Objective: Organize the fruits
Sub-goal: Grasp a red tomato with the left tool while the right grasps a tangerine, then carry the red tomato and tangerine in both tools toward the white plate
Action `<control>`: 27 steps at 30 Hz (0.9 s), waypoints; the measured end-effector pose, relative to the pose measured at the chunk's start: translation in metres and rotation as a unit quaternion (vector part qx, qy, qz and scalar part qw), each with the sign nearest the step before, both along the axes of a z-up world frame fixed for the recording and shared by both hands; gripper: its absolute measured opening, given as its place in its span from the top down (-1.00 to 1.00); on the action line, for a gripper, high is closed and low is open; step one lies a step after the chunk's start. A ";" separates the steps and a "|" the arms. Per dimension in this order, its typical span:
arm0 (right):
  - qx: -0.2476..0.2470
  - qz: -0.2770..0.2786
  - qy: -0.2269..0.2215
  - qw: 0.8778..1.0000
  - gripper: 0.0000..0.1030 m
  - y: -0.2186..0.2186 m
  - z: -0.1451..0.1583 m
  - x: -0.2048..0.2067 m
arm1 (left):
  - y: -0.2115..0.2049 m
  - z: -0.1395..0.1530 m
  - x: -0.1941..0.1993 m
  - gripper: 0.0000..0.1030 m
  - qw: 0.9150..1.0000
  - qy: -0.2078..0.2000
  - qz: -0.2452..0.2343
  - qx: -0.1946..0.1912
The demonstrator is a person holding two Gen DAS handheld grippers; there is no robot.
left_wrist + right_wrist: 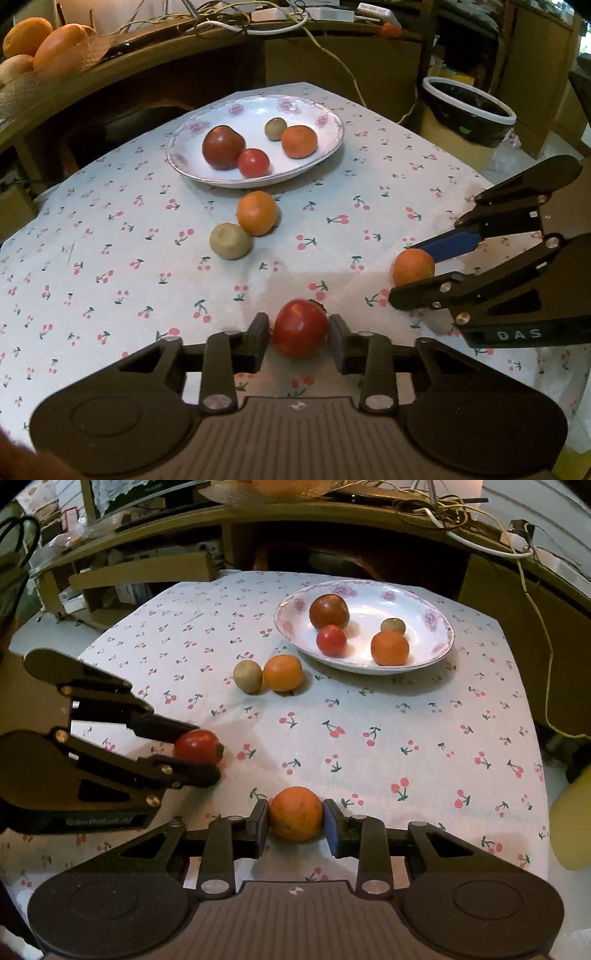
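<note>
- Left claw (300,334) clamped on a red tomato (301,328); right claw (295,821) clamped on an orange (295,813).
- Both fruits sit low over the cherry-print cloth (110,258), near its front edge, likely bound for the plate (334,144), which already holds four fruits.
- One orange (257,213) and a brown fruit (231,240) wait just before the plate.
- Only the left view shows the bin (469,110); only the right view shows the yellow object (572,819).
</note>
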State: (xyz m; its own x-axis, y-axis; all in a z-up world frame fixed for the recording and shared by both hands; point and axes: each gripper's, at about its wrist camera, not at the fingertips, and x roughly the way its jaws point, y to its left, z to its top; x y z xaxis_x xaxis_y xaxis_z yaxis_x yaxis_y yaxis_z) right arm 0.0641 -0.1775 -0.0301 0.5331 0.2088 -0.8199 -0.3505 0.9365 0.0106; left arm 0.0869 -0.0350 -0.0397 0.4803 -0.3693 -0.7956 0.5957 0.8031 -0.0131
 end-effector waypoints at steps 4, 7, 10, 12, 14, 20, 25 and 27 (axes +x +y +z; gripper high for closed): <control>0.006 0.006 0.000 1.000 0.17 -0.002 0.000 0.003 | 0.003 -0.001 0.002 -0.07 1.000 -0.004 0.004 0.007; 0.009 0.015 0.002 1.000 -0.04 -0.003 0.000 0.004 | 0.003 -0.002 0.003 -0.13 1.000 -0.003 0.003 0.011; 0.007 0.019 -0.002 1.000 -0.06 -0.005 0.001 0.003 | 0.003 -0.002 0.004 -0.18 1.000 -0.007 0.002 0.012; 0.008 0.018 -0.003 1.000 -0.06 -0.007 0.000 0.002 | 0.001 -0.001 0.005 -0.18 1.000 -0.006 0.002 0.012; 0.009 0.019 -0.004 1.000 -0.06 -0.008 0.000 0.002 | 0.000 -0.001 0.004 -0.18 1.000 -0.009 0.000 0.014; 0.007 0.028 -0.006 1.000 0.01 -0.005 0.000 0.004 | 0.001 -0.001 0.006 -0.15 1.000 -0.006 0.009 0.010; 0.006 0.020 -0.004 1.000 0.28 -0.006 0.000 0.008 | 0.000 -0.001 0.005 0.12 1.000 -0.003 0.007 0.006; 0.004 0.019 -0.004 1.000 0.38 -0.007 0.000 0.008 | -0.001 0.000 0.006 0.19 1.000 -0.001 0.009 0.007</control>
State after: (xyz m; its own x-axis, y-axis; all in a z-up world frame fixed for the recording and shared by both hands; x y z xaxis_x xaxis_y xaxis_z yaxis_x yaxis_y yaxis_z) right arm 0.0723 -0.1840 -0.0297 0.5312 0.2352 -0.8139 -0.3859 0.9224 0.0147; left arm 0.0924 -0.0364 -0.0398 0.4885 -0.3501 -0.7992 0.5819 0.8133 -0.0007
